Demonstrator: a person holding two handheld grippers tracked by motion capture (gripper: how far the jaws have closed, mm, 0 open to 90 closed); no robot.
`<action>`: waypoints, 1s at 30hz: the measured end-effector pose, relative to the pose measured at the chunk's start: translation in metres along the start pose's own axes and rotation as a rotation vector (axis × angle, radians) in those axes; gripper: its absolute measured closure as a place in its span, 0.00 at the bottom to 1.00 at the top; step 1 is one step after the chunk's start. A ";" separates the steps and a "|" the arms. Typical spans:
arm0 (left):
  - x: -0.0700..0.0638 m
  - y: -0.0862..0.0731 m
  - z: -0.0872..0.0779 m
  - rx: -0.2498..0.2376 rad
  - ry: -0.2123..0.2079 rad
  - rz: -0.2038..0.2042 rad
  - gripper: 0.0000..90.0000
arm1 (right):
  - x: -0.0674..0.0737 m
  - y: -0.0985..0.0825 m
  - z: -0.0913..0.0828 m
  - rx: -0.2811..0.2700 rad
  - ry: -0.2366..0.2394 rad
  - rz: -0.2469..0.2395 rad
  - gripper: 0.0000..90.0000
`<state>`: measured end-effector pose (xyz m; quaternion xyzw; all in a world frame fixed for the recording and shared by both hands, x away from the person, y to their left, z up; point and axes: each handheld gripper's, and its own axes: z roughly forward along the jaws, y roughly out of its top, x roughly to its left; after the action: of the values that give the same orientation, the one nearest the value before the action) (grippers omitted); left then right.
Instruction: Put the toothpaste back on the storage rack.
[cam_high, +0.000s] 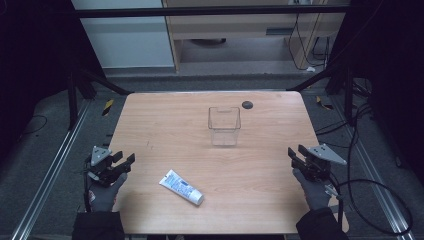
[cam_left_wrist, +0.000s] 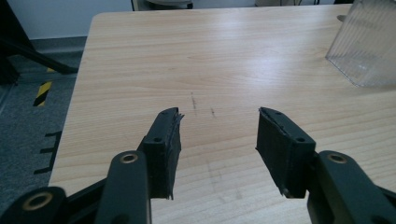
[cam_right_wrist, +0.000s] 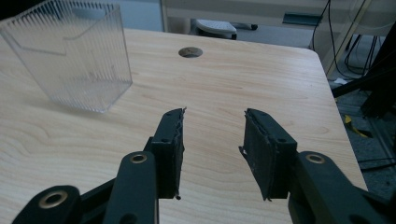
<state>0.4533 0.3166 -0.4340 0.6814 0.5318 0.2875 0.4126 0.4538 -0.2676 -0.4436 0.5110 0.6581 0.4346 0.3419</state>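
Tongs released on both sides: my left tongs (cam_high: 120, 162) and right tongs (cam_high: 295, 154) wait at the table (cam_high: 165, 125) edges, flanking the tube (cam_high: 181, 187) lying at six o'clock of the clear box (cam_high: 224, 126), ready for pickup.

— What lies beyond the wooden table (cam_high: 150, 125)?
— Grey carpeted floor (cam_high: 45, 145), a pale cabinet (cam_high: 125, 40), a light wood desk (cam_high: 240, 25), black cables (cam_high: 370, 185).
— And the sides?
— Dark, possibly curtains; yellow-black tape (cam_high: 107, 106) marks the floor.
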 end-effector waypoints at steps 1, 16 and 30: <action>-0.002 0.000 0.000 0.002 -0.007 0.002 0.55 | 0.001 -0.002 0.001 0.010 -0.002 -0.018 0.64; -0.041 -0.007 -0.006 0.091 -0.101 0.098 0.80 | 0.013 -0.005 -0.009 0.026 0.037 -0.064 0.68; -0.072 -0.019 -0.001 0.207 -0.194 0.177 0.99 | 0.017 -0.006 -0.007 0.047 0.058 -0.084 0.68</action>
<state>0.4236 0.2493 -0.4463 0.7890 0.4542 0.1991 0.3627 0.4407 -0.2535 -0.4468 0.4780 0.6987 0.4188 0.3285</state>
